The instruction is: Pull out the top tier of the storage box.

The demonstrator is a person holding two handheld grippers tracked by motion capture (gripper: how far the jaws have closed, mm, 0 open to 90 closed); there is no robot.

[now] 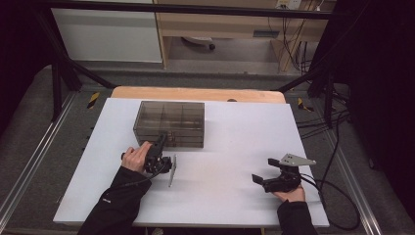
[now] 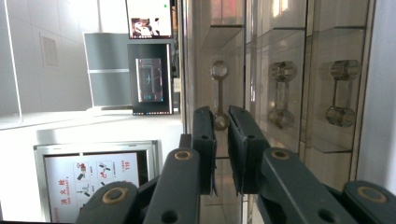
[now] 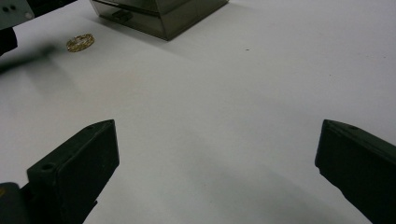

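A smoky clear drawer box stands on the white table, left of its middle. My left gripper is turned on its side against the box front. In the left gripper view its jaws are shut on a clear dumbbell-shaped drawer handle; two more handles sit beside it. My right gripper rests at the table's right front, wide open with nothing between its fingers. A small gold ring lies on the table near a corner of the box.
The table's wooden far edge shows behind the box. Black frame legs and cables flank the table on the floor. A cable trails from the right gripper over the table's right edge.
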